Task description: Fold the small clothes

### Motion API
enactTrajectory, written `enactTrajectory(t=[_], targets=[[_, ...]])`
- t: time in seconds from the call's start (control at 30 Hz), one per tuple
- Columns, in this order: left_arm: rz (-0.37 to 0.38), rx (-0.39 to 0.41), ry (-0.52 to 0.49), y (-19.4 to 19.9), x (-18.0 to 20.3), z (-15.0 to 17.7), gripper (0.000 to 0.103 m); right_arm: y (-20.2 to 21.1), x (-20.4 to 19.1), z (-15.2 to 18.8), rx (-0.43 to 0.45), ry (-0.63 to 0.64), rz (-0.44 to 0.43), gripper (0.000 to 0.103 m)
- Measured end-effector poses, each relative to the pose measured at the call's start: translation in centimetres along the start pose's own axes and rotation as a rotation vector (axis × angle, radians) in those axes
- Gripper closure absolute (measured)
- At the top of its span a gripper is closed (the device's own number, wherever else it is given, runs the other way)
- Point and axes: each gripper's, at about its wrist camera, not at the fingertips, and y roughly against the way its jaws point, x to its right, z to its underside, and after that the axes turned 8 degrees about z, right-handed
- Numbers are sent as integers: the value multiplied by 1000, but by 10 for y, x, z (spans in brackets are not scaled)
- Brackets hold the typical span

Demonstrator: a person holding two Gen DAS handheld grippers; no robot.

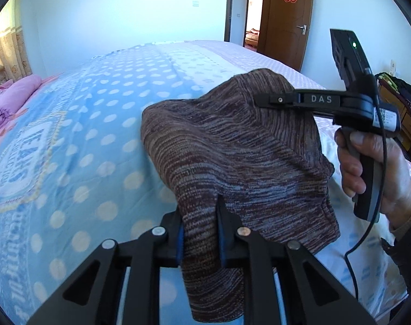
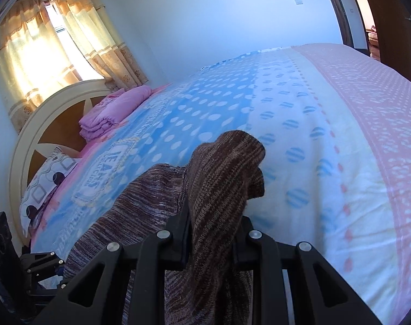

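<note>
Knit garment (image 1: 232, 146) lifted over bed (image 1: 78, 140) | left gripper (image 1: 200, 233) and right gripper (image 1: 259, 100) both clamped on its edge | keep it taut; lower evenly; lay flat

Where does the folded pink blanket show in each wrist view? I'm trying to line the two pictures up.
Left wrist: folded pink blanket at the far left edge, on the bed.
Right wrist: it lies left of centre, by the headboard.
Shared landmark: the jeans emblem on the blue sheet.
</note>
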Motion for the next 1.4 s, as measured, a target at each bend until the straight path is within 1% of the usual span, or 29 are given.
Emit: enactTrajectory(t=[0.17,0.37,0.5,0.83,1.07,1.4], targets=[[-17,6,8,21,-9,14,84,3,-25,17,-5,6,-23,81],[-37,29,35,45,-25,29,84,6,-59,27,0,26,-59,81],[-54,46,64,60,-37,39,84,3,-80,30,-3,38,-81,81],[-110,61,108,93,-65,61,84,-8,-137,37,-13,78,-151,81],[-134,68,160,115,-90,78,84,-15,-174,43,-30,114,-203,81],[-191,104,191,144,-117,93,84,-31,-227,47,-48,155,-269,81]])
